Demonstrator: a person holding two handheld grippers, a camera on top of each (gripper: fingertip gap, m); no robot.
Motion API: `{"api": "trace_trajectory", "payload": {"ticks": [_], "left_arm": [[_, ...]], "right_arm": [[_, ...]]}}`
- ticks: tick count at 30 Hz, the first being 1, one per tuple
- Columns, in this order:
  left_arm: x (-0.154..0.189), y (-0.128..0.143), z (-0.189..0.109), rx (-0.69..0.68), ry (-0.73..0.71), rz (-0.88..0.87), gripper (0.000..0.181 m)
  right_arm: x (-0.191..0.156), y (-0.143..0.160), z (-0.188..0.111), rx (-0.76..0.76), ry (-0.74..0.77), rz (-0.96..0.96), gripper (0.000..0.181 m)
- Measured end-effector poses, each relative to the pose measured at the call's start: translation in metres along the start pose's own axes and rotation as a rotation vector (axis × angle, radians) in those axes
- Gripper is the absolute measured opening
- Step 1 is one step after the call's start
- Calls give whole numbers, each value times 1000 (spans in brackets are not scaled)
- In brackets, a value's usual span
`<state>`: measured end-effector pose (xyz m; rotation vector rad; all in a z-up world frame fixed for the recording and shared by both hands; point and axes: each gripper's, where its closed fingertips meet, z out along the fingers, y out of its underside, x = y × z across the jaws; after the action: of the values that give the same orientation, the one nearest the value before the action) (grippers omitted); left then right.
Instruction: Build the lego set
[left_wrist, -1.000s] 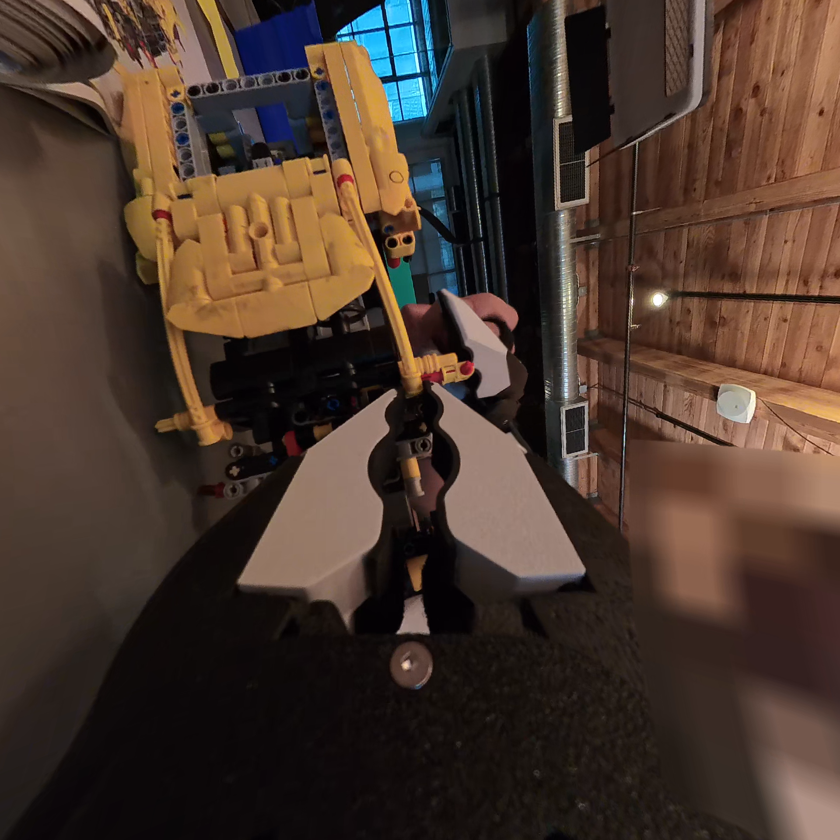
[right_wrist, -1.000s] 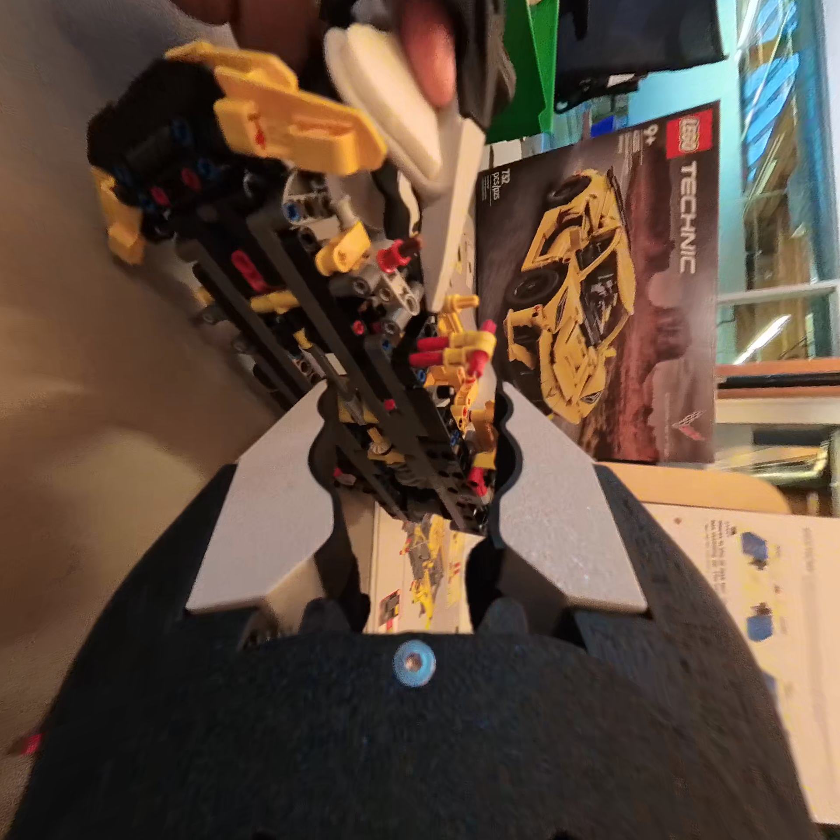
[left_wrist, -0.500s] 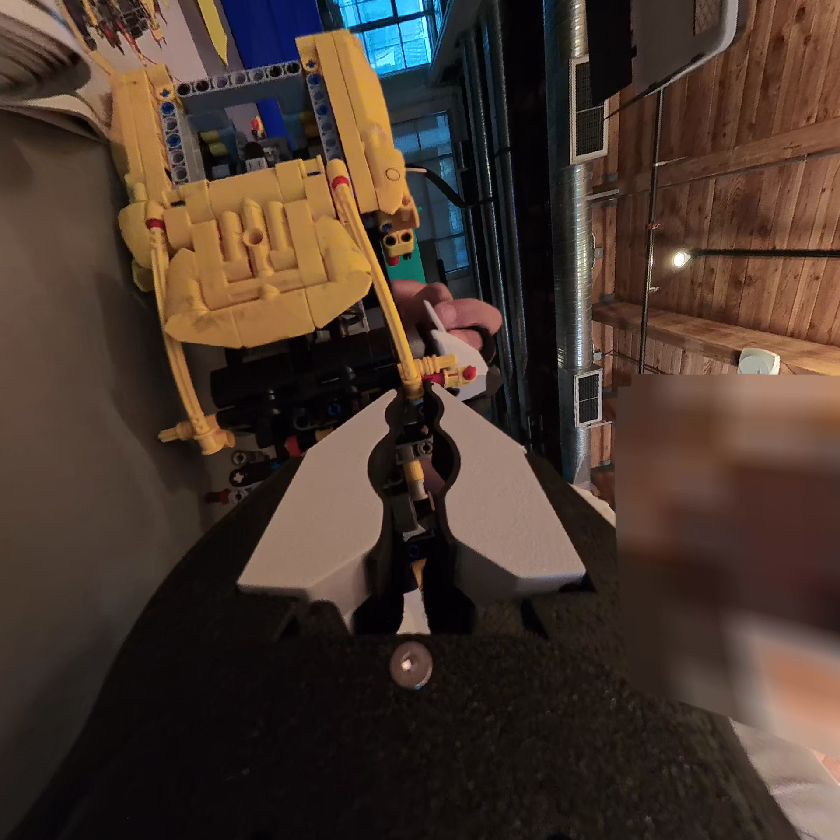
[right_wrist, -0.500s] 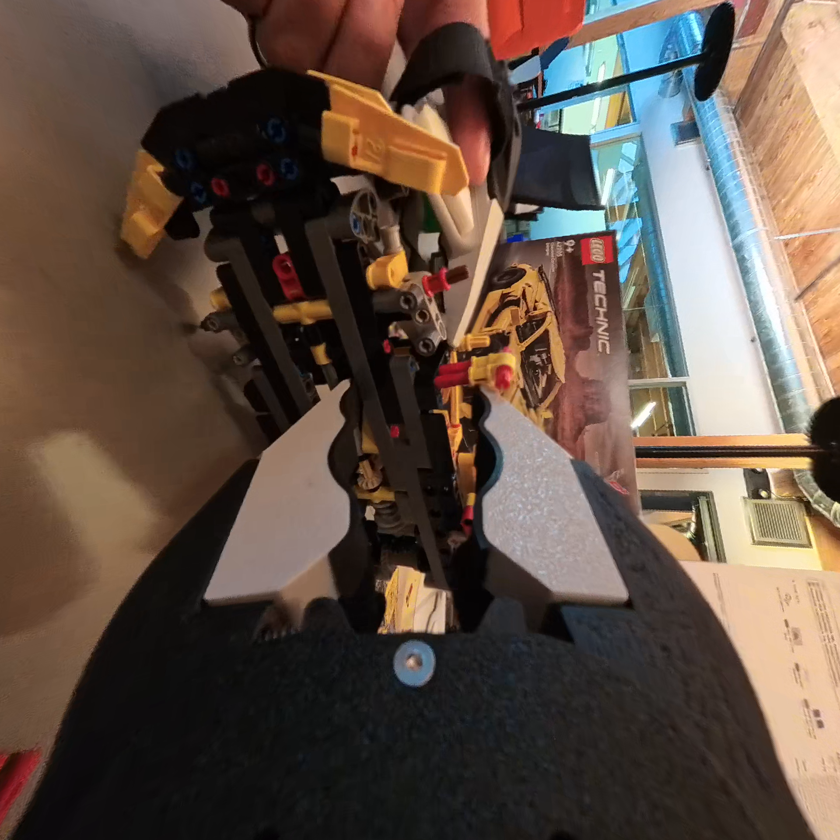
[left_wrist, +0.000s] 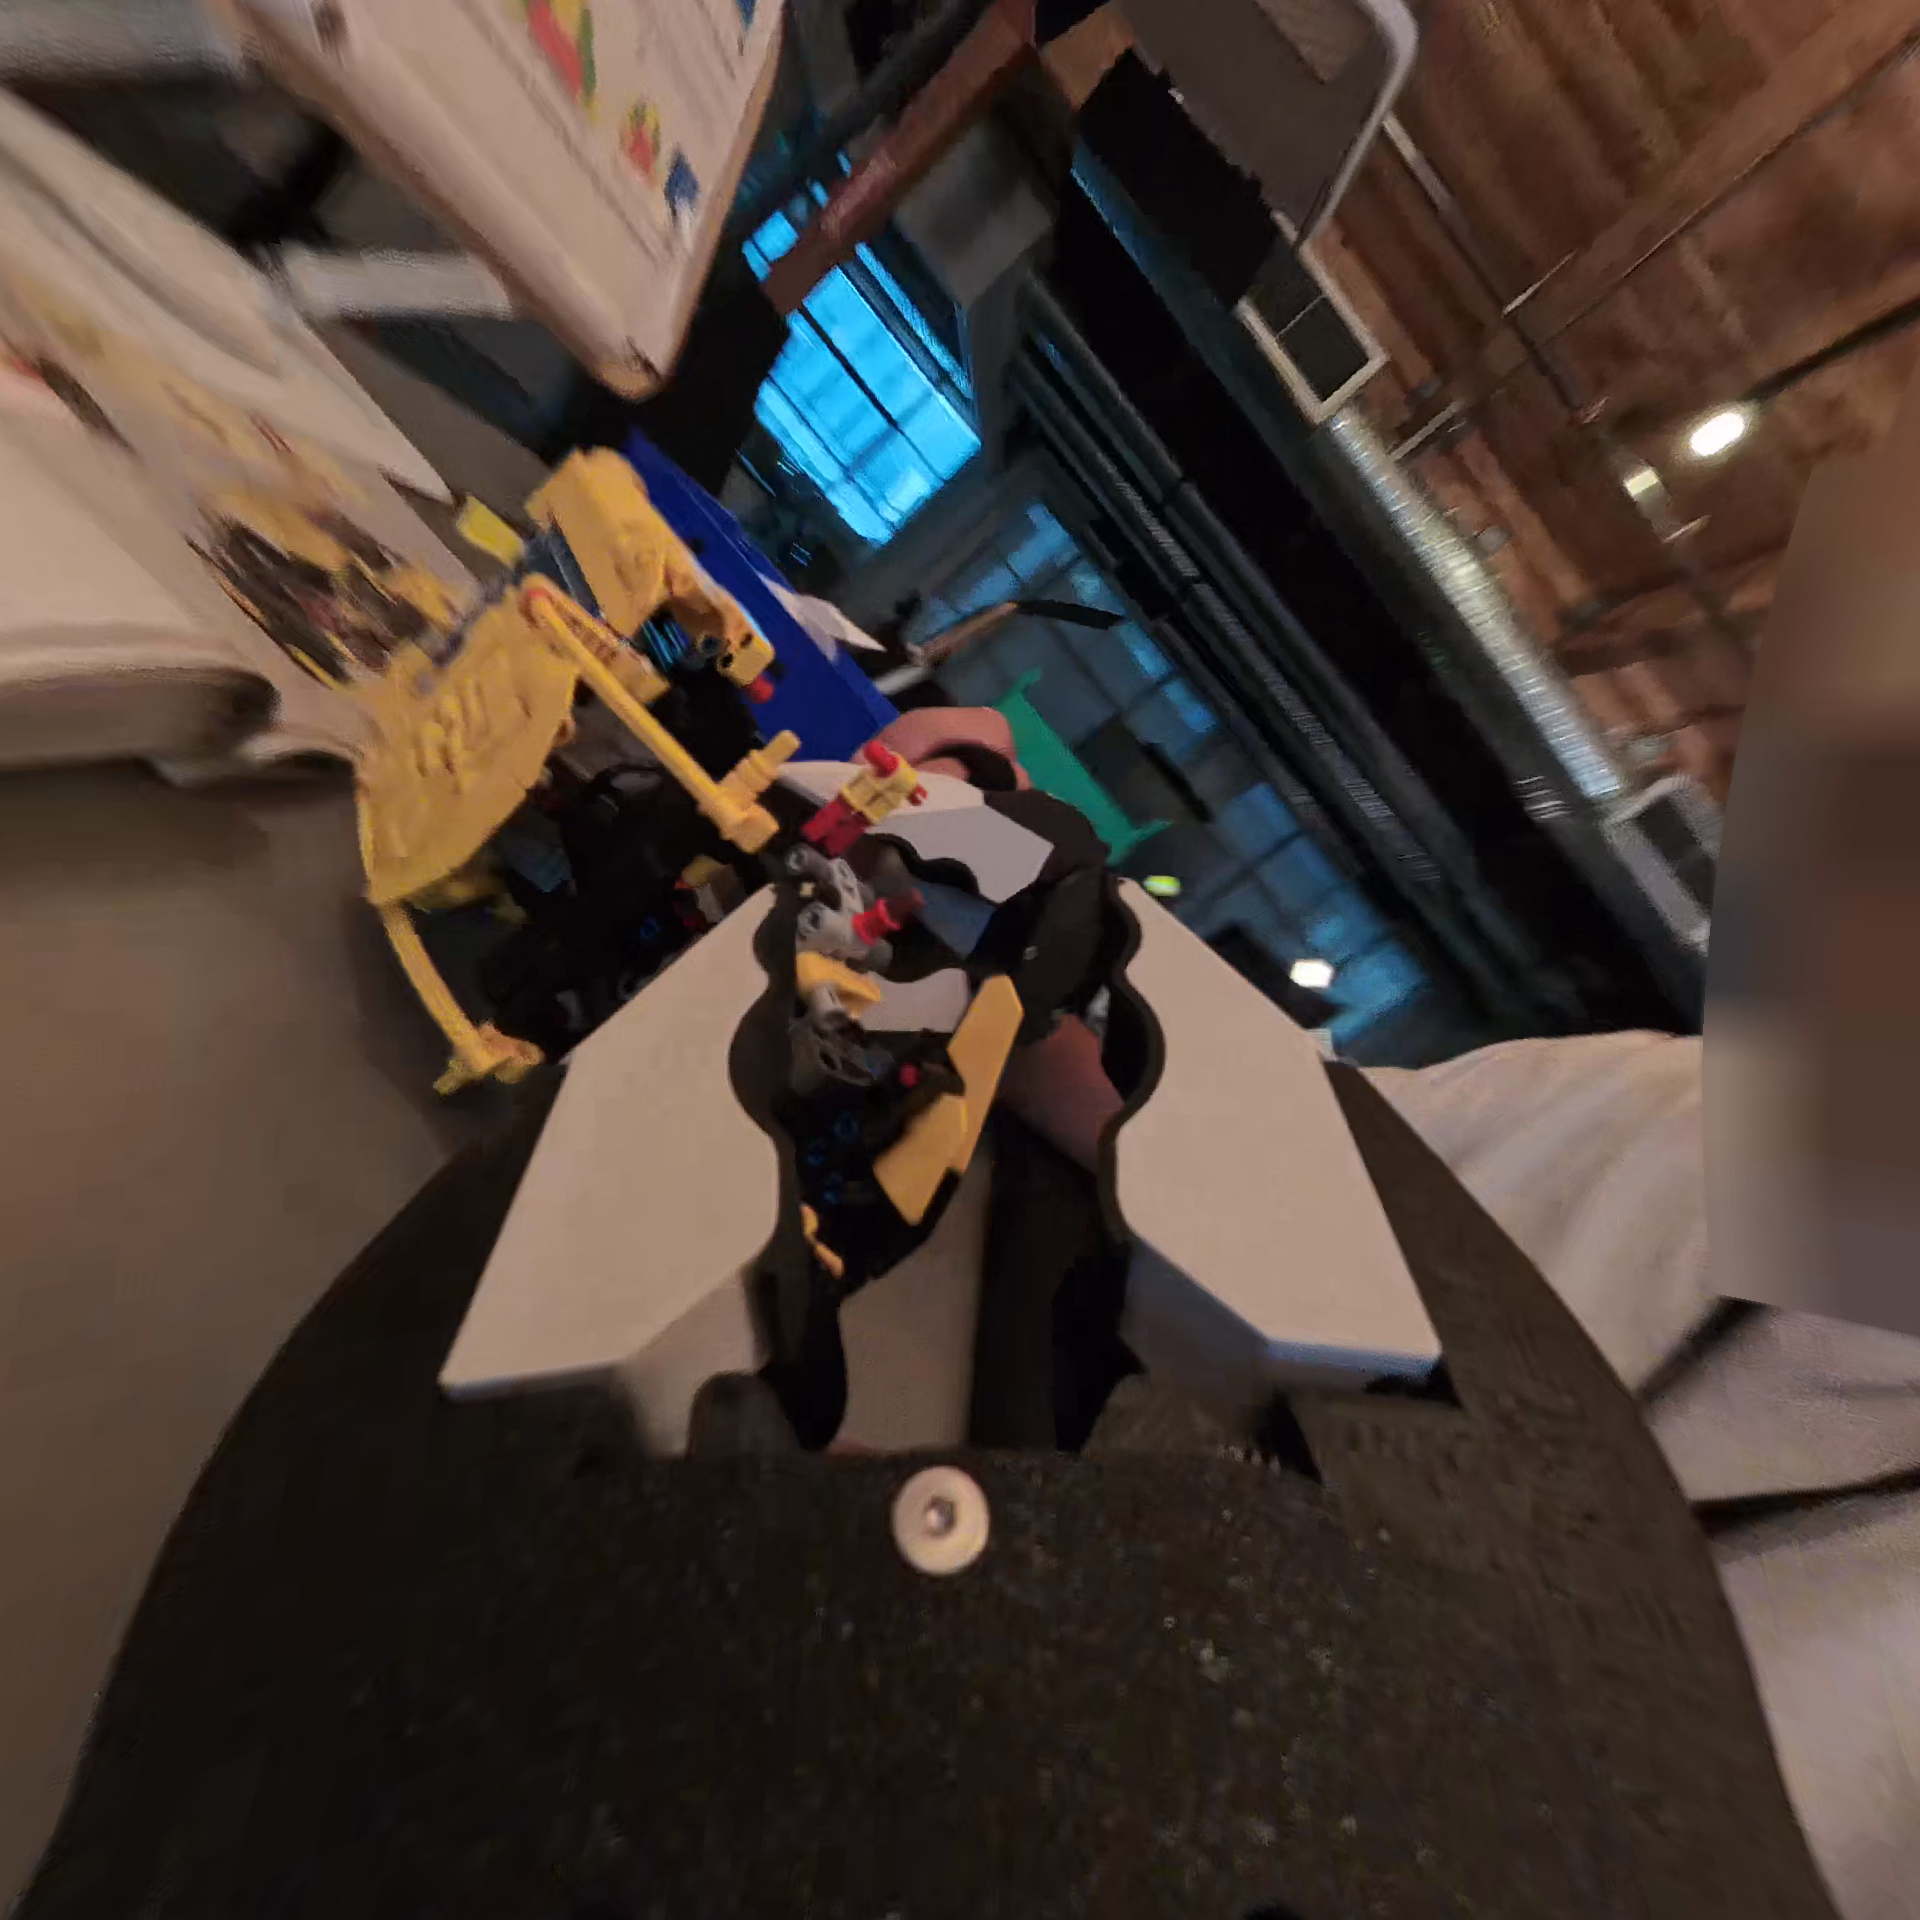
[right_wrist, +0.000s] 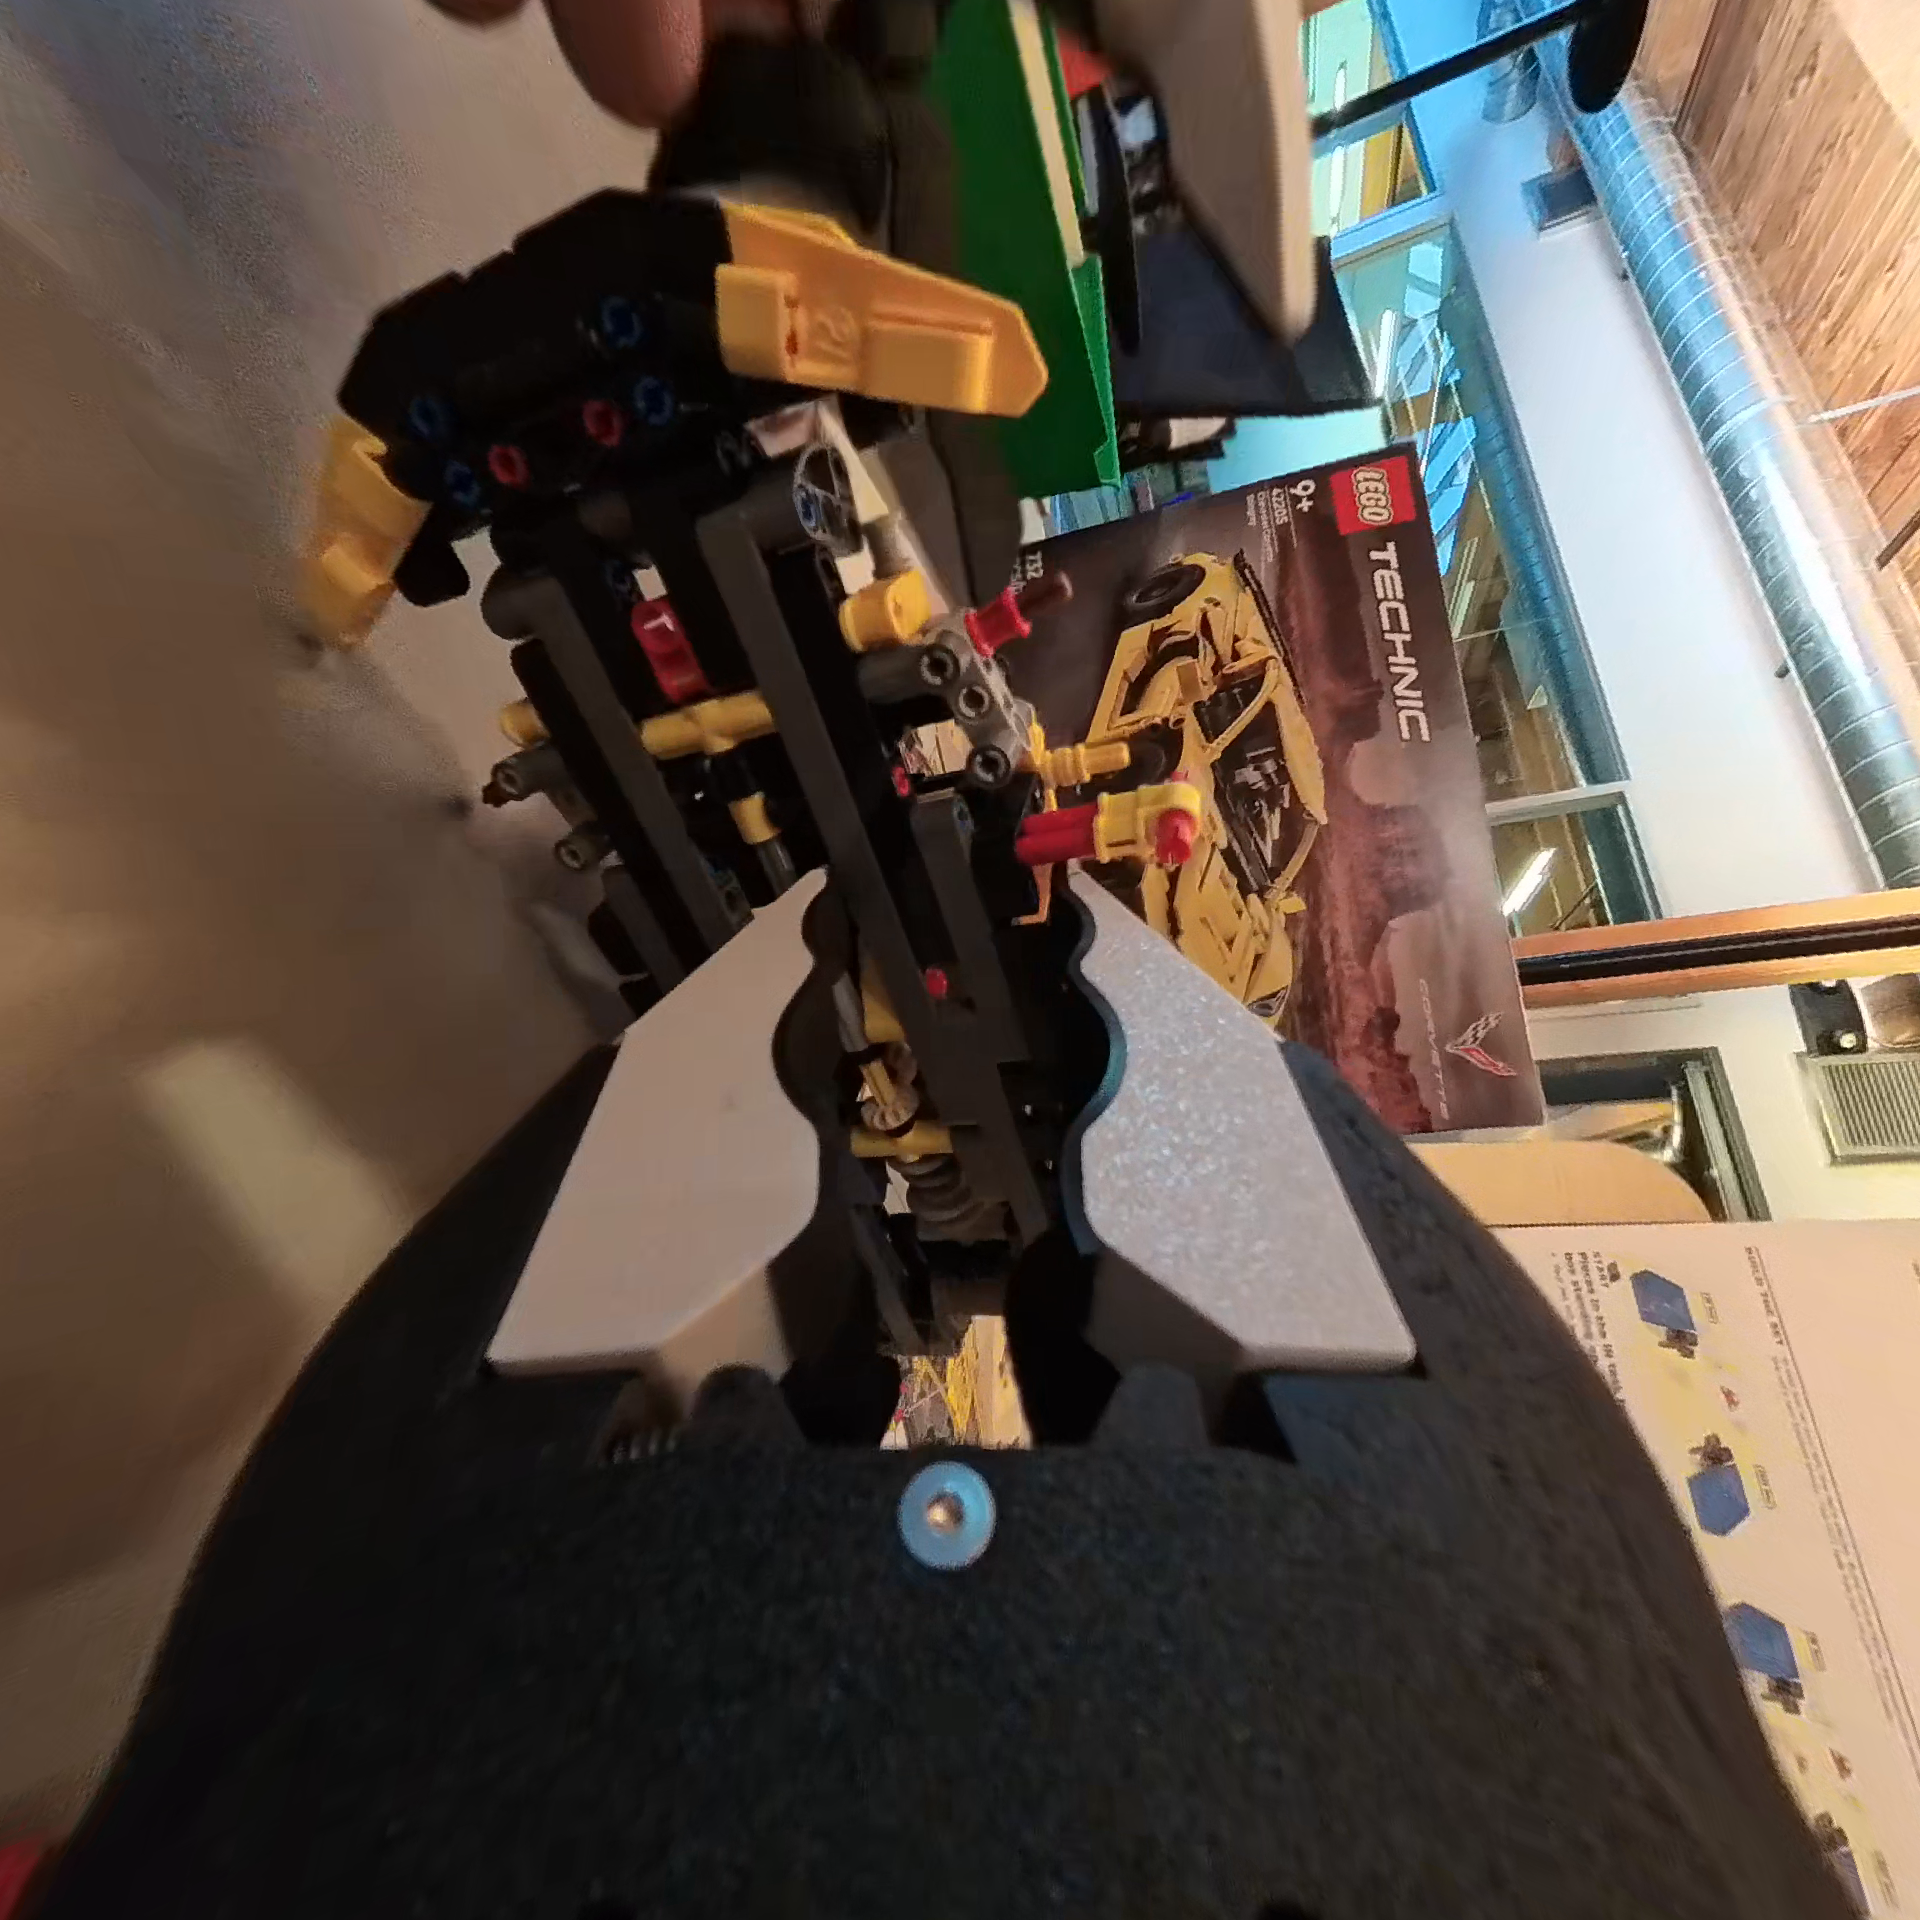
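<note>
Chassis (right_wrist: 831, 831) runs lengthwise up-frame from the right gripper (right_wrist: 940, 914), whose fingers pinch its near end; left gripper (left_wrist: 940, 914), fingers spread, faces its yellow-panelled end.

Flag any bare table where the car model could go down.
Free: the bare tabletop left of the lego car, held in the jaws of the right gripper; the left wrist view shows bare table below the open booklet. Crowded: right of the car, the set box and printed sheet fill the surface; the left gripper, jaws open, sits at the car's far end.
</note>
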<state>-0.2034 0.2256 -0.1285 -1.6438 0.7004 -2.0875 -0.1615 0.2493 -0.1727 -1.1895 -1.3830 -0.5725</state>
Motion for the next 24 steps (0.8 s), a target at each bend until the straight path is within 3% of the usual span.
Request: {"api": "trace_trajectory", "payload": {"ticks": [3,7,13,19,24], "left_arm": [[7,2,-12,36,-188,337,63],[-9,10,-14,-103,-422,643,73],[-23,14,1,-181,-553,796,70],[-36,10,4,-187,-700,893,31],[-41,12,1,-194,-703,870,29]], "right_arm": [[5,0,3,-34,-16,50,37],[20,2,5,-57,-5,143,37],[18,0,4,-87,11,128,37],[19,0,5,-115,25,128,37],[16,0,4,-125,36,119,37]]}}
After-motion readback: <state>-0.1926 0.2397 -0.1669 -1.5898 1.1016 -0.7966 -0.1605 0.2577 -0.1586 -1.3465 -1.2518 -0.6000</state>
